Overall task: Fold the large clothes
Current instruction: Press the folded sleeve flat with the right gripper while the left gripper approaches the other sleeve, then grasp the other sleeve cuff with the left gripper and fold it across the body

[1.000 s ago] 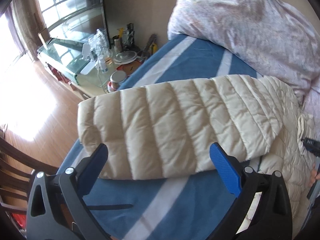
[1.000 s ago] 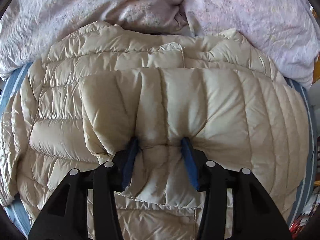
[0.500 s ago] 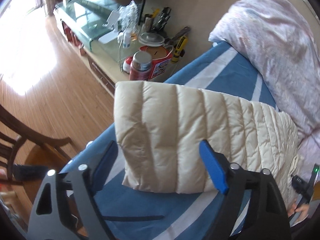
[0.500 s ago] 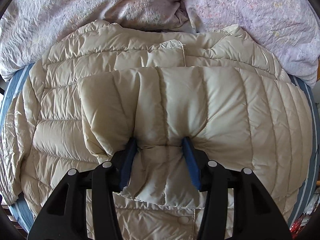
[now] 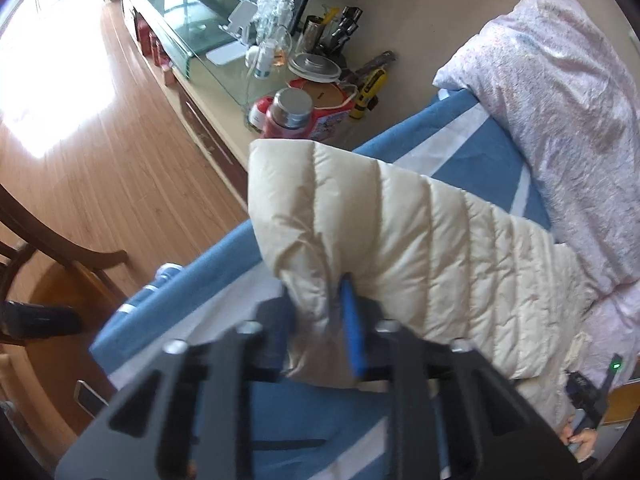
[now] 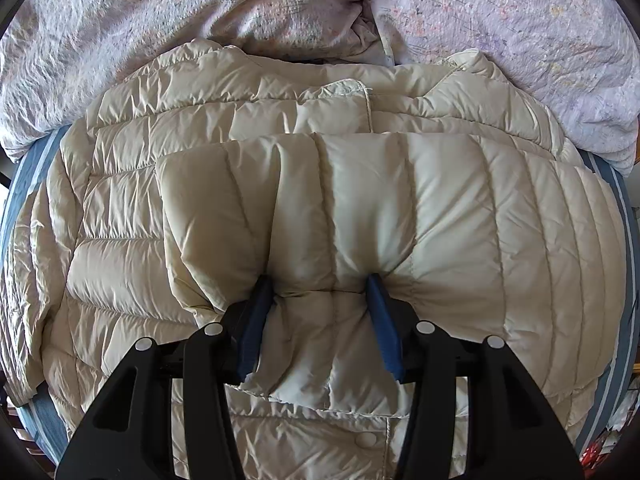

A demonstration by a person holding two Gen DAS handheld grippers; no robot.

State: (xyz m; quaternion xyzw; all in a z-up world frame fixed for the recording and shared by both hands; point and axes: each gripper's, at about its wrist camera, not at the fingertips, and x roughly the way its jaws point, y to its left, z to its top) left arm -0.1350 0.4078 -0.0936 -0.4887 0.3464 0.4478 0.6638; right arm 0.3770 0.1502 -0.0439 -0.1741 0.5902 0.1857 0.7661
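A cream quilted down jacket (image 6: 208, 216) lies spread on a blue striped bed (image 5: 452, 148). One sleeve (image 6: 440, 216) is folded across the jacket's body. My right gripper (image 6: 322, 292) is shut on the lower edge of that sleeve, blue pads pinching the fabric. In the left wrist view the sleeve's cuff end (image 5: 320, 200) sticks up over the bed's edge, and my left gripper (image 5: 320, 304) is shut on its lower edge.
A pink-white duvet (image 6: 280, 12) is bunched along the bed's far side and also shows in the left wrist view (image 5: 560, 100). A low cabinet (image 5: 224, 92) beside the bed carries bottles, a red flask (image 5: 288, 114) and tools. A wooden chair (image 5: 44, 240) stands on the wooden floor.
My left gripper moved in toward the sleeve's cuff end and closed on it; it was wide open before. My right gripper kept its hold on the sleeve.
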